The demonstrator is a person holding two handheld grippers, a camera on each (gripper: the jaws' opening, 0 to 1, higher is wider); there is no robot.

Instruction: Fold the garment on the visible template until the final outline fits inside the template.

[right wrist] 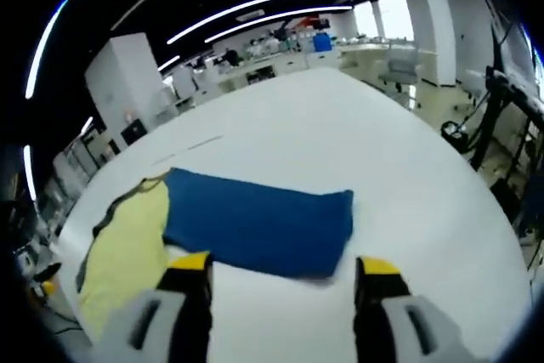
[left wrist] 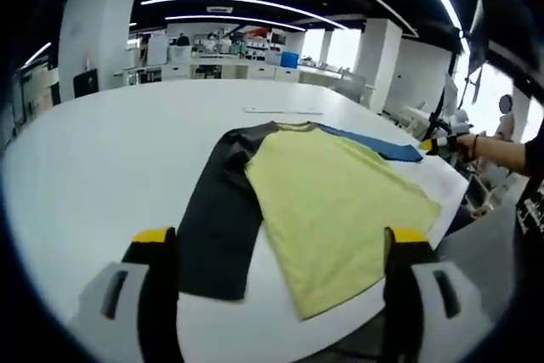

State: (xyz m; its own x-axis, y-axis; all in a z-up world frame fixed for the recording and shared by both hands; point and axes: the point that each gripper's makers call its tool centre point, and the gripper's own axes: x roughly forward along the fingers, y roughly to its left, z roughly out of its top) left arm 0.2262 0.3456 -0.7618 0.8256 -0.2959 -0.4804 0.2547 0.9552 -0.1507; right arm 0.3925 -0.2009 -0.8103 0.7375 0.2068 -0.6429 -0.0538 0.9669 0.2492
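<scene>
Ahead of the left gripper [left wrist: 276, 248], on a white table [left wrist: 102, 150], 1 garment [left wrist: 331, 201] is laid flat: a yellow-bodied shirt with 1 black sleeve [left wrist: 217, 227] running down beside the left jaw and 1 blue sleeve [left wrist: 374, 144] at the far right. The jaws are held wide apart, with nothing between them, above the near hem. At the far right the right gripper [left wrist: 438, 144] is seen, held by a person's hand [left wrist: 466, 146].

Ahead of the right gripper [right wrist: 280, 274], the blue sleeve [right wrist: 259, 223] is spread just beyond the yellow-tipped jaws, which stand wide and empty. The yellow body [right wrist: 127, 257] is found to the left of the left jaw. No separate template outline can be made out in either view.

Step judged in hand: the first fold, with both sleeves not yet folded in. For a clean result, the blue sleeve should be pinched at its outer edge, lifted only slightly, and carried across the yellow body without dragging the shirt; the black sleeve should be taken likewise. The cloth is judged limp and likely to bunch if pulled sideways.
</scene>
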